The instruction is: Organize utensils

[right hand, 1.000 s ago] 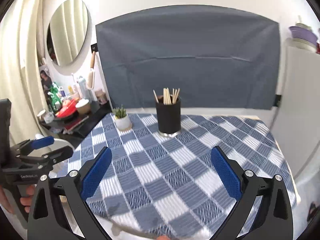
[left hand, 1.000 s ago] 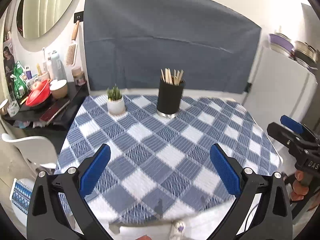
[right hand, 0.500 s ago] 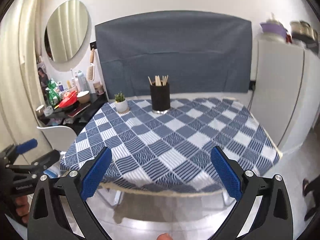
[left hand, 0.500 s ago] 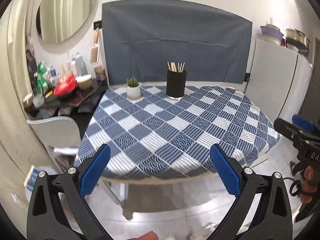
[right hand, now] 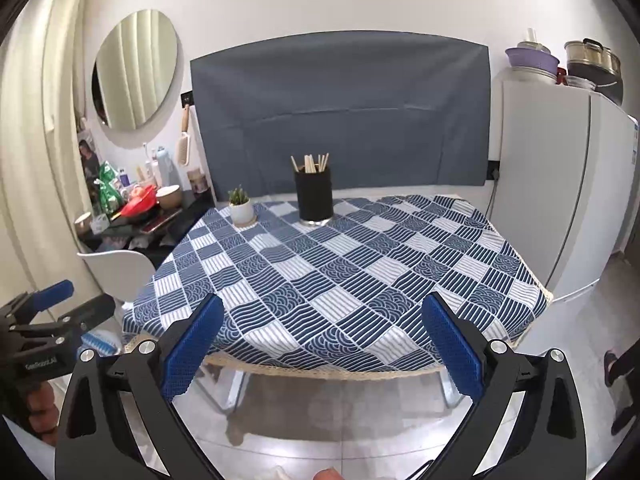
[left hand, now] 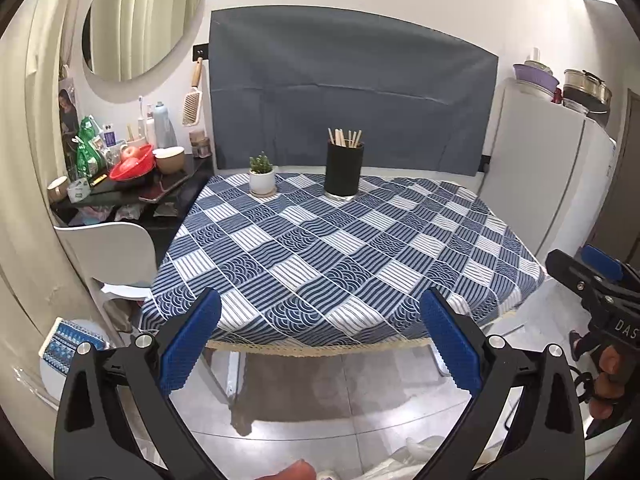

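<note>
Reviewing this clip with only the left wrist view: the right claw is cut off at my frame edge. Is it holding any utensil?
Observer: No. The right wrist view shows the right claw open, with nothing between its blue pads.
Operator: And who or what carries my left claw? I see only its fingers.
Observer: In the right wrist view the left claw appears side-on at the left edge, and a hand grips its handle from below.

Black holder point(left hand: 344, 169) with chopsticks point(left hand: 345, 137) beside potted plant point(left hand: 262, 175).
</note>
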A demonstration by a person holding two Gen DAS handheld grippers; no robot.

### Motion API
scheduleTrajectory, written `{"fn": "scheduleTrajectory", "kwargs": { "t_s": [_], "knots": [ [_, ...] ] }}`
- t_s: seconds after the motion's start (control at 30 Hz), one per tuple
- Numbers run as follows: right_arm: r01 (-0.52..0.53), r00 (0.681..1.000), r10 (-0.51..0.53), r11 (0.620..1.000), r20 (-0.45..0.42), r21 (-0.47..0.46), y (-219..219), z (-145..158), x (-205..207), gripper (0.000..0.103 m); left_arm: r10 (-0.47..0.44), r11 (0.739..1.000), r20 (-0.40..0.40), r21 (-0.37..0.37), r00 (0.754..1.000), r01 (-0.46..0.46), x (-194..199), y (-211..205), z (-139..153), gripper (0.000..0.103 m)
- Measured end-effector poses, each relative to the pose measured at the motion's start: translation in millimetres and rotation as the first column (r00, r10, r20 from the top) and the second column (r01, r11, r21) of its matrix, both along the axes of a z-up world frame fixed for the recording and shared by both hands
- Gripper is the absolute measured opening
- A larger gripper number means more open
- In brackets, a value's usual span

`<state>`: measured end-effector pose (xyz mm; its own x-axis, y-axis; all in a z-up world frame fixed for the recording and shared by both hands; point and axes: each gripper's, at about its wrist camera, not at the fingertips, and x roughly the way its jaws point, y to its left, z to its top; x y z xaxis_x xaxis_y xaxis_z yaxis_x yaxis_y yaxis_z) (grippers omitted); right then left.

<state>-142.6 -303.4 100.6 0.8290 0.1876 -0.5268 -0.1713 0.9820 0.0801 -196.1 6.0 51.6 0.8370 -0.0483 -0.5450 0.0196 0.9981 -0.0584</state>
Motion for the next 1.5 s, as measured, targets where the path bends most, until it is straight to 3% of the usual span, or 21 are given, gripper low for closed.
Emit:
{"fn": "scheduleTrajectory", "kwargs": {
  "t_s": [1.5],
  "knots": [
    [-0.008,1.000,0.008,1.000,-0.031,-0.004,14,-5,-20,0.095,-0.022,1.000,-0.019,0.019,1.000,0.022,-19,7,-6,0.097]
  ]
}}
